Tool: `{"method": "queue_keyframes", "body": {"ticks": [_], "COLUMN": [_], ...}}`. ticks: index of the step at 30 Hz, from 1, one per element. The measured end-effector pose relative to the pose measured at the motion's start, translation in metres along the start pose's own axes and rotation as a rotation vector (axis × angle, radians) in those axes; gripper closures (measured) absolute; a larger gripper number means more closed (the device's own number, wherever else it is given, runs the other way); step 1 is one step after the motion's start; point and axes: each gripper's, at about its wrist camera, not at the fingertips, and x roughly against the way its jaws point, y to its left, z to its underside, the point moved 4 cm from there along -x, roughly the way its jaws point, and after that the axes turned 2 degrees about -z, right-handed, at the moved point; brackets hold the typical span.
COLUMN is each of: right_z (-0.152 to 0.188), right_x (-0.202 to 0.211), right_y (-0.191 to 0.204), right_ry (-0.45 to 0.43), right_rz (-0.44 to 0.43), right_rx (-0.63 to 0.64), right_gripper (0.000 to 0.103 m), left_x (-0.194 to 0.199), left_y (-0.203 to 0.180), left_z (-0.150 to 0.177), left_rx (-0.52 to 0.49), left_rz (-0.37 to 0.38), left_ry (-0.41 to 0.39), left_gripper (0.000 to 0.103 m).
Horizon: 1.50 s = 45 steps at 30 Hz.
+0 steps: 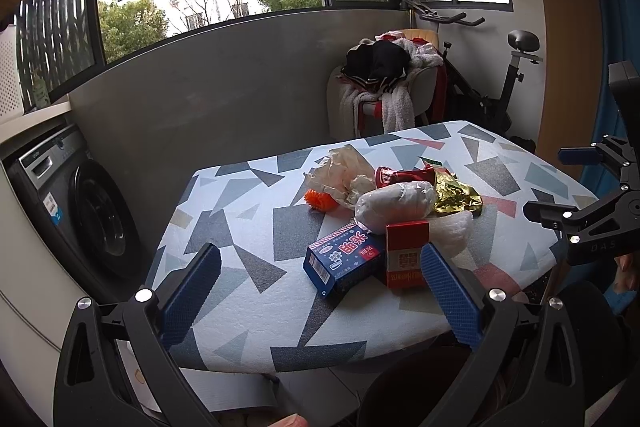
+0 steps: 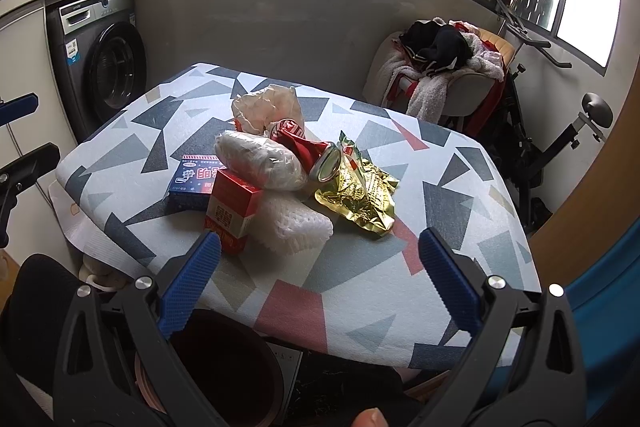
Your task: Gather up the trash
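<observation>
Both tongs are wide open and hold nothing. The right gripper (image 2: 320, 279) hangs over the near edge of the table (image 2: 360, 291). The red box (image 2: 230, 213) stands just ahead, by its left finger, long side pointing away. The left gripper (image 1: 320, 291) is close too. A dark bin (image 2: 224, 367) waits below, and more trash lies farther back.

Your left wrist view looks from the table's (image 1: 248, 239) near-left edge, angled right across it; your right wrist view looks from the near-right, angled left. Both sit close and slightly above, sharing the trash pile (image 1: 394, 205) (image 2: 288, 167), washing machine (image 1: 80, 203) (image 2: 100, 63) and laundry chair (image 1: 384, 83) (image 2: 444, 67).
</observation>
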Motion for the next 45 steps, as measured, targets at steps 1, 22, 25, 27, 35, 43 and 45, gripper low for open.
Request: {"method": "queue_keyframes", "body": {"ticks": [1, 22, 25, 27, 35, 43, 45], "right_z": [-0.001, -0.001, 0.002, 0.006, 0.018, 0.026, 0.025], "right_x": [0.000, 0.000, -0.002, -0.004, -0.020, -0.051, -0.058], "right_y": [0.000, 0.001, 0.001, 0.000, 0.000, -0.001, 0.007], "right_ry": [0.000, 0.003, 0.004, -0.002, -0.015, 0.053, 0.057], "right_rz": [0.000, 0.000, 0.001, -0.010, -0.079, -0.077, -0.045], "right_rx": [0.000, 0.002, -0.002, -0.014, -0.049, -0.076, -0.045], "right_gripper": [0.006, 0.006, 0.006, 0.006, 0.005, 0.006, 0.006], "left_x": [0.000, 0.000, -0.004, -0.010, -0.041, -0.057, -0.062], "left_y": [0.000, 0.001, 0.004, 0.008, 0.014, 0.028, 0.035], "left_z": [0.000, 0.001, 0.003, 0.006, 0.030, 0.038, 0.039], "left_rx": [0.000, 0.002, 0.021, 0.045, 0.062, 0.099, 0.131], "left_rz": [0.000, 0.002, 0.004, 0.021, 0.097, 0.070, 0.079], "left_ry": [0.000, 0.003, 0.020, 0.042, 0.136, 0.115, 0.117], "left_gripper": [0.005, 0.005, 0.005, 0.005, 0.005, 0.005, 0.005]}}
